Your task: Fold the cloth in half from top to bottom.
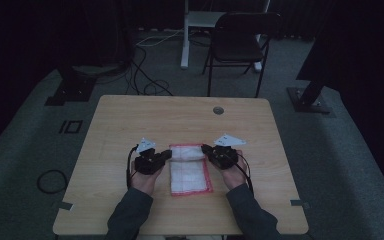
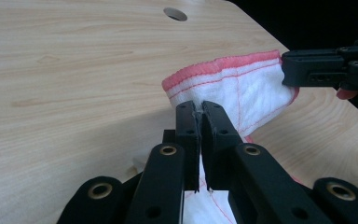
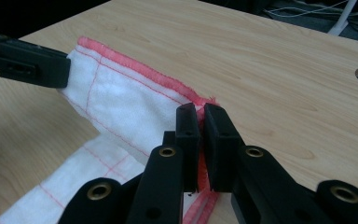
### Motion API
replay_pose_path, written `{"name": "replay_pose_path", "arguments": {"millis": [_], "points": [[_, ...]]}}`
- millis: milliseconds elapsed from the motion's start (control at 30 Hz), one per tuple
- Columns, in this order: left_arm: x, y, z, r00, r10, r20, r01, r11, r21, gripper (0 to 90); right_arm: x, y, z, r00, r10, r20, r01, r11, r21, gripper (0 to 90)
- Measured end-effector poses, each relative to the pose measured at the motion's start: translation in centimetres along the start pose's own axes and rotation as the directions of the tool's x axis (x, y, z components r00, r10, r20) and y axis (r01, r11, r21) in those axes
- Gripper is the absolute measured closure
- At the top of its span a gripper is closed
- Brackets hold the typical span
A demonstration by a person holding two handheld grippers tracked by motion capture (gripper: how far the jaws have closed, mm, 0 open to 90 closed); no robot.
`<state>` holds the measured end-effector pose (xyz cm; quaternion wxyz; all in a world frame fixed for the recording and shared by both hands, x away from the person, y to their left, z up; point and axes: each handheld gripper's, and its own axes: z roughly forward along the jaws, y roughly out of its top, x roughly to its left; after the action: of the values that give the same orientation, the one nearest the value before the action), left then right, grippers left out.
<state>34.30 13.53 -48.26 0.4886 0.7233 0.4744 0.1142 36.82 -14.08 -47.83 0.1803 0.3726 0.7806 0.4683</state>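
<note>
the left gripper (image 1: 168,153) is clamped tight on one far corner of the white cloth (image 1: 190,172). the right gripper (image 1: 205,149) pinches the other corner, lifting that edge off the table (image 1: 130,120).

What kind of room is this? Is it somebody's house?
Probably not a house; it looks more like a lab or recording studio. A plain wooden table stands on grey carpet, with dark curtains behind, loose cables on the floor, heavy black stand bases, and a lone folding chair.
</note>
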Motion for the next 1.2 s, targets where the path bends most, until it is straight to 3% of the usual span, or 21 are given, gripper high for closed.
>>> {"name": "replay_pose_path", "arguments": {"millis": [867,1200], "points": [[-0.9,-3.3,-0.5,0.9998,-0.009,0.019,0.008,0.9991,0.04,86.7,1.2,-2.9,-0.6,0.9996,-0.01,-0.027,0.011,0.999,0.042,85.3],[-0.9,-5.1,-0.2,0.9996,-0.023,0.016,0.021,0.9964,0.083,86.7,1.8,-4.6,-0.3,0.9992,-0.011,-0.038,0.013,0.997,0.077,85.3]]}}
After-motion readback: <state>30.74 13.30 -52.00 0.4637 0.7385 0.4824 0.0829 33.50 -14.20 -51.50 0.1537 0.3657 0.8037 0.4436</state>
